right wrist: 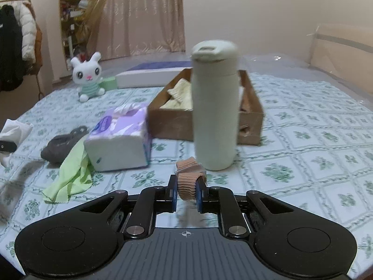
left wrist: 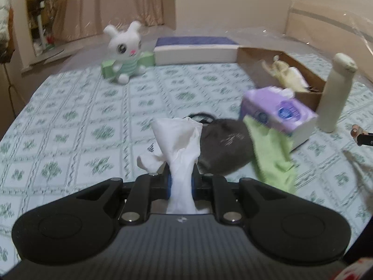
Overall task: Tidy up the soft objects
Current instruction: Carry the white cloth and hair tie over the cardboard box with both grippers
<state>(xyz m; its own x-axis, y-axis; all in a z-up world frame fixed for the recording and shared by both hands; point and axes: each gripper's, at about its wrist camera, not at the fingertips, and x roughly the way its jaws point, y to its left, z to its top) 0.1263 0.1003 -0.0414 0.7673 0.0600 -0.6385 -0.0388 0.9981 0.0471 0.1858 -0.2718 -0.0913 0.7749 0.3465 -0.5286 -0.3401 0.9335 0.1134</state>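
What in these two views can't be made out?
- Box contents: bottle hides the middle, right view.
- Green cloth: top tucked under tissue pack.
- Pink item in right gripper: too crumpled to identify.
- Tissue pack label: blurred, both views.

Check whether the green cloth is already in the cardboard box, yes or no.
No, the green cloth lies on the bedspread, partly under the tissue pack, outside the cardboard box.

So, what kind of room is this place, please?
Most likely a bedroom at home. The things lie on a bed with a green floral quilt, a plush rabbit sits at its far side, and coats hang on a rack beside a curtain.
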